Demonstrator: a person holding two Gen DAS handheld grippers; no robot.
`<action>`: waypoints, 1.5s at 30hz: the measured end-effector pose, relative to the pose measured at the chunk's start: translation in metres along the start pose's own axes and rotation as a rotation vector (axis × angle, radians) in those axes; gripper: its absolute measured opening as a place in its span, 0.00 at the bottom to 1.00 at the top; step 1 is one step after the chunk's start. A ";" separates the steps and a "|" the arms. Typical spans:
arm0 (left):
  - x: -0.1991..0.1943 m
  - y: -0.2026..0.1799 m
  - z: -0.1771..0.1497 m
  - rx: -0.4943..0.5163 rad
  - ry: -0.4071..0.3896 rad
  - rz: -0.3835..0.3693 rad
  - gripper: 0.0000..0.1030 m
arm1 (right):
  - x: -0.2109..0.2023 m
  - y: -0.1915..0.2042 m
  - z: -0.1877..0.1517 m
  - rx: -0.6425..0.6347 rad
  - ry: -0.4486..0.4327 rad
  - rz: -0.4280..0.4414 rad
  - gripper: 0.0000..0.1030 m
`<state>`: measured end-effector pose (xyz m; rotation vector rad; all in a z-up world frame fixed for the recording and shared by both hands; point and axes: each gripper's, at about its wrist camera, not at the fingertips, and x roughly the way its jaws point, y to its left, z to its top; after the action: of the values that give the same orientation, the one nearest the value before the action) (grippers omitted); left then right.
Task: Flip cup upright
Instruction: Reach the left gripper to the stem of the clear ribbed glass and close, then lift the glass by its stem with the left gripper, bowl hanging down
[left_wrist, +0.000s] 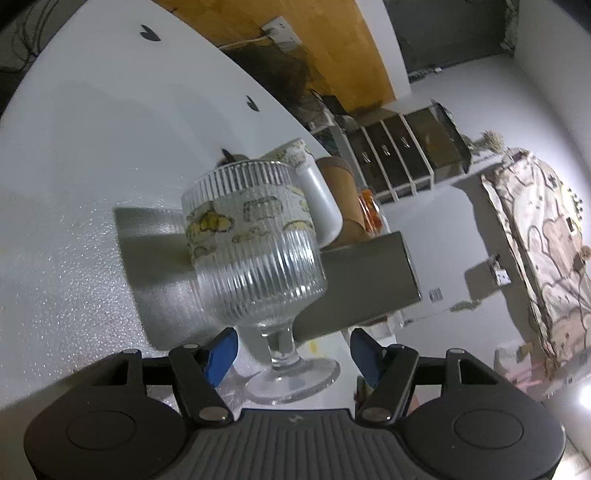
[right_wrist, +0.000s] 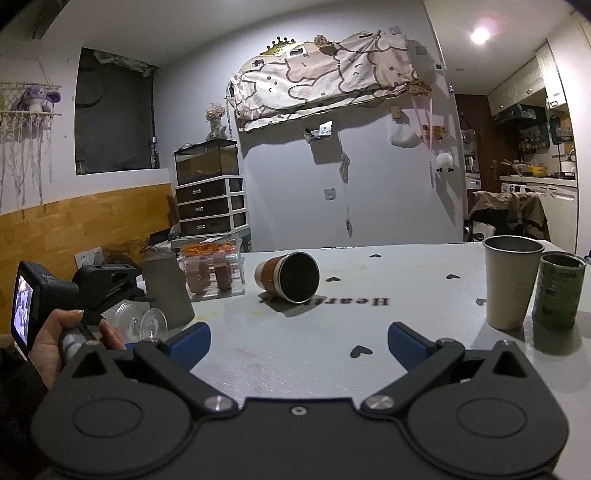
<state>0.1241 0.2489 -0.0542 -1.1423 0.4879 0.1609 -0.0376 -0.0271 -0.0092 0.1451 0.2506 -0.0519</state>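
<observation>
A ribbed clear glass goblet with a patterned band lies on its side on the white table; its foot points at my left gripper. That gripper is open, its blue fingers on either side of the stem, not touching it. In the right wrist view the goblet's foot shows at the left beside the person's hand and the left gripper. A brown and white cup lies on its side mid-table, mouth toward me. My right gripper is open and empty, well short of that cup.
A grey cup and a clear box with orange items stand at the left. A metal cup and a green cup stand at the right. A drawer unit stands behind the table.
</observation>
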 end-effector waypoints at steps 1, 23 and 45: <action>0.001 -0.001 0.000 0.001 -0.004 0.009 0.64 | 0.000 0.000 0.000 0.002 0.001 0.000 1.00; -0.014 -0.015 -0.015 0.270 0.302 0.040 0.19 | 0.002 -0.005 -0.001 0.031 -0.007 -0.015 1.00; -0.009 -0.081 -0.131 1.003 0.808 -0.236 0.19 | -0.023 -0.040 0.005 0.133 -0.060 -0.112 1.00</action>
<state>0.1074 0.0983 -0.0256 -0.2125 0.9858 -0.7187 -0.0613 -0.0664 -0.0045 0.2612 0.1956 -0.1840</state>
